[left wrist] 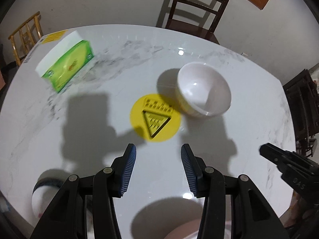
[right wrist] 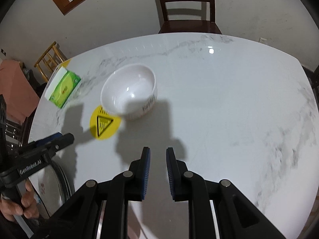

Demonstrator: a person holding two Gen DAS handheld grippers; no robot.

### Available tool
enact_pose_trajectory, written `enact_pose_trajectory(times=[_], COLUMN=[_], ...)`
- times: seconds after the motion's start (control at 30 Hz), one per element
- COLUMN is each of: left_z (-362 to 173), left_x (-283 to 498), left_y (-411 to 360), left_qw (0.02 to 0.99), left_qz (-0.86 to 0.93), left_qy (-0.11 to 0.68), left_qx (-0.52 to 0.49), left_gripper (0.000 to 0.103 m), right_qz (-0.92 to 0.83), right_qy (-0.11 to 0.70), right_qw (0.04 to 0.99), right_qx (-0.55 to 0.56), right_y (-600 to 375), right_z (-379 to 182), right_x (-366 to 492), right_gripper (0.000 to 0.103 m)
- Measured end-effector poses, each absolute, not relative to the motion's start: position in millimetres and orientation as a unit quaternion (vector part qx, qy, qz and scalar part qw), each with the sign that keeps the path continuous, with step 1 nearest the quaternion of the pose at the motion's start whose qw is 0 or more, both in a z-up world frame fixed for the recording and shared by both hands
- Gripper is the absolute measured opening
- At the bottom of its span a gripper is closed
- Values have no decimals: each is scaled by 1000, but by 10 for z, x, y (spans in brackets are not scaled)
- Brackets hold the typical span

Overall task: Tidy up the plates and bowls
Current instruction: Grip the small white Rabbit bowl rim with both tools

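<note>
A white bowl (left wrist: 205,91) (right wrist: 129,93) stands upright and empty on the marble table (left wrist: 99,131) (right wrist: 219,109), beside a round yellow warning sticker (left wrist: 155,117) (right wrist: 104,124). My left gripper (left wrist: 158,151) (right wrist: 65,136) hovers short of the sticker, open, with nothing between its blue pads. My right gripper (right wrist: 158,150) (left wrist: 267,151) hangs over bare table in front of the bowl, its jaws almost together and shut on nothing. A white plate with a dark rim (right wrist: 53,179) lies at the near left, under the left gripper. A dark-rimmed bowl (left wrist: 45,185) shows partly behind the left finger.
A green and white tissue box (left wrist: 65,67) (right wrist: 62,88) sits at the far left of the table. A dark wooden chair (left wrist: 197,6) (right wrist: 187,6) stands behind the far edge, a bamboo chair (left wrist: 26,33) off to the left. A person's hand (right wrist: 18,205) holds the left gripper's handle.
</note>
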State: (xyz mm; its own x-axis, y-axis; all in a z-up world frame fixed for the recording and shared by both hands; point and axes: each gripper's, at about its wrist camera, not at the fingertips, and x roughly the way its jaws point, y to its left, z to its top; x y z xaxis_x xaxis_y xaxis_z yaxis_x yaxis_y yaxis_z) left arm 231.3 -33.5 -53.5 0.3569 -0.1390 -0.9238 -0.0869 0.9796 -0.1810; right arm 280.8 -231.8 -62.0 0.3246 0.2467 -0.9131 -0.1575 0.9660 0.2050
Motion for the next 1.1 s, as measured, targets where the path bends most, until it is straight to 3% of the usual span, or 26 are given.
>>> enact_pose_trajectory(times=[0.43, 0.9, 1.0, 1.1], left_z=[-675, -949, -1045, -1137], left_x=[3060, 3379, 3432, 3470], left_y=[-469, -563, -574, -577], left_qw=[812, 800, 793, 785], left_qz=[2, 2, -1, -6], left_qy=[567, 589, 596, 606], left_qx=[-138, -117, -121, -127], left_gripper=[43, 41, 36, 23], right_qz=[130, 117, 119, 121], right_qy=[583, 599, 600, 604], right_qw=[802, 792, 791, 788], right_qx=[23, 2, -4, 4], right_y=[-2037, -1895, -1854, -1859], right_z=[-854, -1074, -1107, -1139], right_x=[3687, 3898, 3901, 3908], right_gripper=[17, 17, 17, 17])
